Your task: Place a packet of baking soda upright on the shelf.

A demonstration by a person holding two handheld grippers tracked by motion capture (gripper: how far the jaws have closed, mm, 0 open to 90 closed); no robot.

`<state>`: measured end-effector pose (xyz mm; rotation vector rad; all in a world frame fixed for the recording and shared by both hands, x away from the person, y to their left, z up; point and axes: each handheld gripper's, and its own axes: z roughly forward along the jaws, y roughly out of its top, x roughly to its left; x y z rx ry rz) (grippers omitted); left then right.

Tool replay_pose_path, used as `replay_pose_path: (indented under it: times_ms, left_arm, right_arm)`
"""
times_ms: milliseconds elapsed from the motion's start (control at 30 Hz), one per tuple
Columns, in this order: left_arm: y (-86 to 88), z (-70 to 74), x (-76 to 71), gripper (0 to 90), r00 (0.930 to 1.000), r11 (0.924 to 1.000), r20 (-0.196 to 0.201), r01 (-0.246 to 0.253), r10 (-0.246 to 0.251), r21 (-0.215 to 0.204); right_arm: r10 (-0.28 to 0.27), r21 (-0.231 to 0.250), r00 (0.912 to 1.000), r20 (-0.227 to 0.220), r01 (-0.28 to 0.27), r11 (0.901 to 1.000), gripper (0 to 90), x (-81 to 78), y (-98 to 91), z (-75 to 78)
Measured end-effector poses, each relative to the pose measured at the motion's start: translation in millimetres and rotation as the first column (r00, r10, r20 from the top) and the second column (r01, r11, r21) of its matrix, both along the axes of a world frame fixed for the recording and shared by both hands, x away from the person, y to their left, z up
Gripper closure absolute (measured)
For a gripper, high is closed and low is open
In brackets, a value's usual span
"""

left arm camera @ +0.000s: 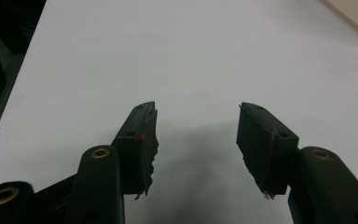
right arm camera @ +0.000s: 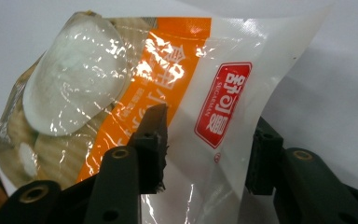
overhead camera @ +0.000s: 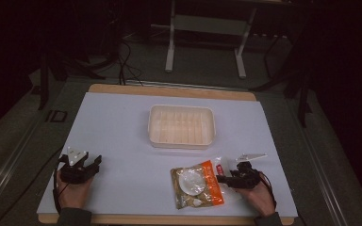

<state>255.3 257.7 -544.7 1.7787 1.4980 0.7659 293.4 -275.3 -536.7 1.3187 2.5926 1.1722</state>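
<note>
- Two hand-held grippers work at a white table top (overhead camera: 122, 122); the landmark for all positions below is the cream plastic tray (overhead camera: 181, 126) standing near the middle of that surface.
- Snack packet (overhead camera: 199, 183): lies on the table on the person's side of the tray, slightly toward the right, close to the tray but not touching it. It is a clear and orange film bag with a round white item visible through its window and a red label near its white end.
- Right gripper (overhead camera: 222, 178): sits on the near side of the tray and to its right, at the packet's white end. In the right gripper view the right gripper (right arm camera: 209, 135) has one jaw on top of the film and the other under its edge, so the packet's end (right arm camera: 214, 102) lies between the jaws. The jaws stand partly closed; whether the pads already press on the film cannot be told.
- Left gripper (overhead camera: 96, 162): rests on the near side of the tray and well to its left, far from the packet. In the left gripper view the left gripper (left arm camera: 196, 123) has its jaws spread wide with bare table between them.
- Hands: the person's left hand (overhead camera: 73, 190) and right hand (overhead camera: 259, 195) hold the gripper bodies at the table's near edge.
</note>
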Motion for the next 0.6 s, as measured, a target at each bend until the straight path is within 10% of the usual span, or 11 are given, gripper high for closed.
replay_pose_path:
  times_ms: [600]
  left_arm:
    - [-0.7,-0.5,-0.3,47.0,1.0000,1.0000,-0.001,-0.004,0.004,0.004]
  right_arm:
    - [0.013,-0.092,0.9999,-0.006,-0.013,0.9957,76.5,-0.1,5.3,1.6]
